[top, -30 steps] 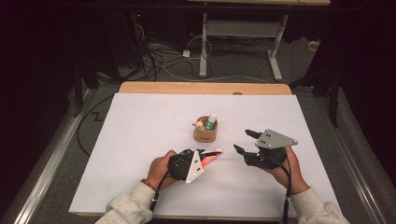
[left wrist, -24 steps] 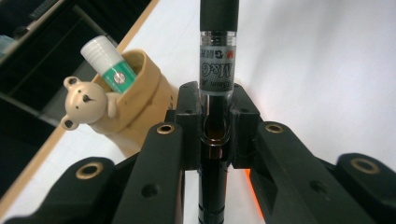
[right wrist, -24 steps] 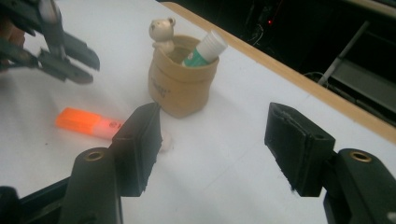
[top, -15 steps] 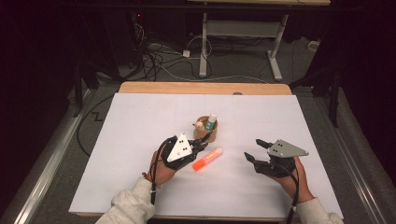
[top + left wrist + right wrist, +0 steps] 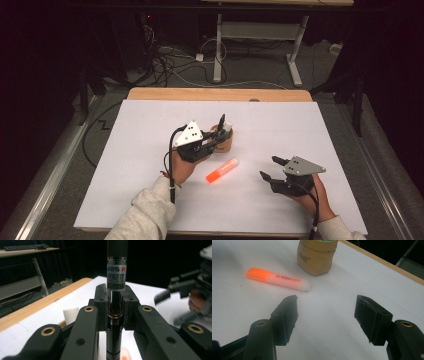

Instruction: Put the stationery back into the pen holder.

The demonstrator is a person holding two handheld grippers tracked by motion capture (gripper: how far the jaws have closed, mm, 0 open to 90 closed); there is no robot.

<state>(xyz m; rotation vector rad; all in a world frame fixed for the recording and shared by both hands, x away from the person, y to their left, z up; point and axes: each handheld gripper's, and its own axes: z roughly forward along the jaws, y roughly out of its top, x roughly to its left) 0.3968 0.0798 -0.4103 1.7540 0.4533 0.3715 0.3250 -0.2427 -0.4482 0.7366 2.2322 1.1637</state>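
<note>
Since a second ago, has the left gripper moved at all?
Yes. The left gripper, shut on a black pen, has gone up the table to the tan pen cup, leaving the orange highlighter lying behind it.

Your left gripper [image 5: 115, 315] is matt black plastic with brass-coloured rivets; the pen [image 5: 115, 277] in it is glossy black plastic with a printed white label and a shiny metal ring. Your right gripper [image 5: 325, 315] has the same matt black plastic, with rough, worn pads. The highlighter [image 5: 277, 279] is smooth, semi-gloss orange plastic. The holder [image 5: 317, 256] looks like matt tan kraft paper, slightly creased. The counter [image 5: 150, 125] has a matt white sheet over it and a bare wood edge.
</note>
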